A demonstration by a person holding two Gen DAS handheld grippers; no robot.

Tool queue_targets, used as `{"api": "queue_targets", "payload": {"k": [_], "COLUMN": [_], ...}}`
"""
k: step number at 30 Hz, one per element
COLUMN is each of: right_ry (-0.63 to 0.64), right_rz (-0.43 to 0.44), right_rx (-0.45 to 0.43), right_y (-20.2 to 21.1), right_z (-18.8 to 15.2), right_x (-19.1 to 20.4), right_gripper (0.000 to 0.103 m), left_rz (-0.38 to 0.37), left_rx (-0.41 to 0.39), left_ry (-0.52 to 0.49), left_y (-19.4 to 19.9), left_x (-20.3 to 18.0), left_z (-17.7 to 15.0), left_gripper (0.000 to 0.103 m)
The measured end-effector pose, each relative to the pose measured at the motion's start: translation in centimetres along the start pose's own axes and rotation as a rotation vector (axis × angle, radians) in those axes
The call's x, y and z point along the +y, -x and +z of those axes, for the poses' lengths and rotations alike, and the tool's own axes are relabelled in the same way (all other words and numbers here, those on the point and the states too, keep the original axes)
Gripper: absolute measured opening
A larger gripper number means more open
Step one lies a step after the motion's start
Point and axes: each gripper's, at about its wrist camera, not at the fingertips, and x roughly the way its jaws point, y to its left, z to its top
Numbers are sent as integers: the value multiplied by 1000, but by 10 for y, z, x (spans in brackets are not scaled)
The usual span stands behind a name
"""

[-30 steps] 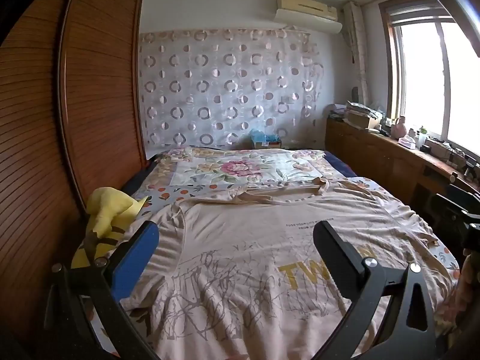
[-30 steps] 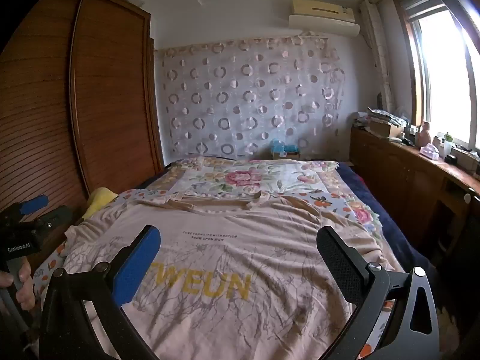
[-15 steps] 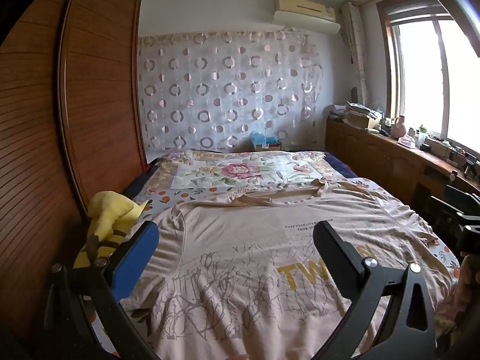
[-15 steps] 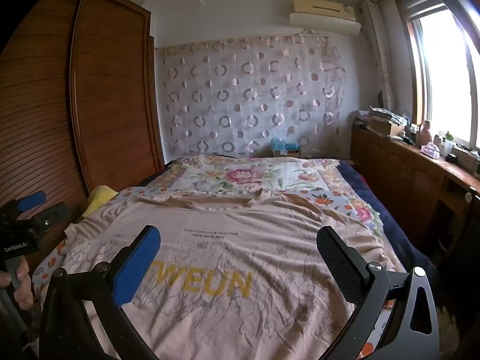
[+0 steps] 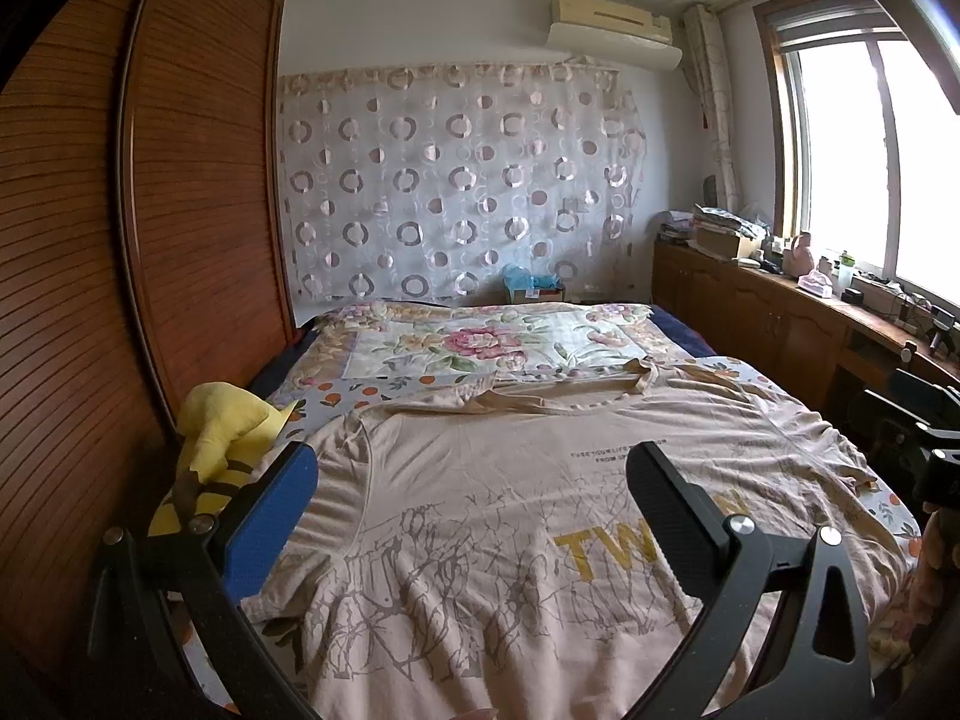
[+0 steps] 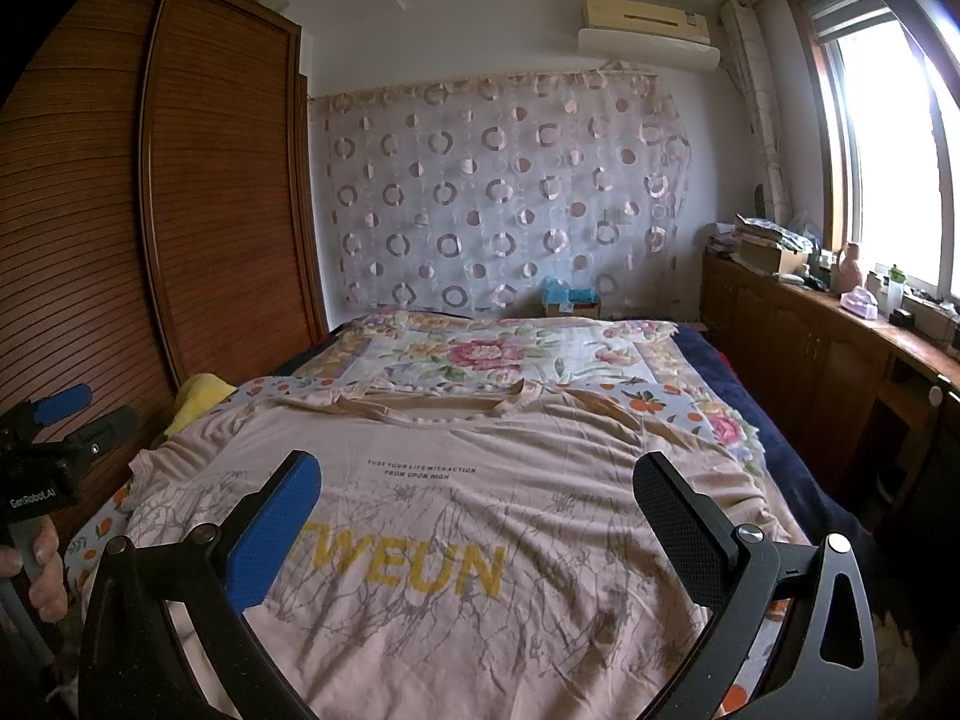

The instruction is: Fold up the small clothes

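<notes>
Beige T-shirt (image 6: 480, 516) lies spread face up on the bed (image 6: 492, 354), collar toward the headboard end, yellow "TWEUN" print and grey branch pattern showing. It's fairly flat, with some wrinkles near the hem and the sleeves bunched at both sides. Left gripper (image 5: 474, 504) hovers over the shirt's left half, jaws wide apart, nothing held. Right gripper (image 6: 477, 510) hovers over the middle-right, also wide open and empty. No fold made yet, so this looks like the approach before a first grasp.

To do it well: drop each gripper to a matching point on the shirt, probably the hem corners or one sleeve side, pinch only the shirt layers and not the floral bedspread (image 5: 480, 348) underneath, then lift evenly so the fold line stays straight. The sleeves want smoothing first. Yellow plush toy (image 5: 222, 438) sits just beside the left sleeve and could snag the left gripper.
</notes>
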Motion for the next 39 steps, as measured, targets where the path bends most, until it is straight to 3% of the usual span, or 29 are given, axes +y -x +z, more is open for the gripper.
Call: {"api": "queue_targets", "payload": {"k": [39], "right_ry": [-1], "right_rz": [-2], "right_rx": [5], "right_y": [1], "right_z": [1], "right_x": [-1], "right_gripper": [103], "left_rz": [2], "left_rx": [-3], "left_ry": [-1], "left_y": [5], "left_x": [1], "left_z": [8], "left_gripper": [103]}}
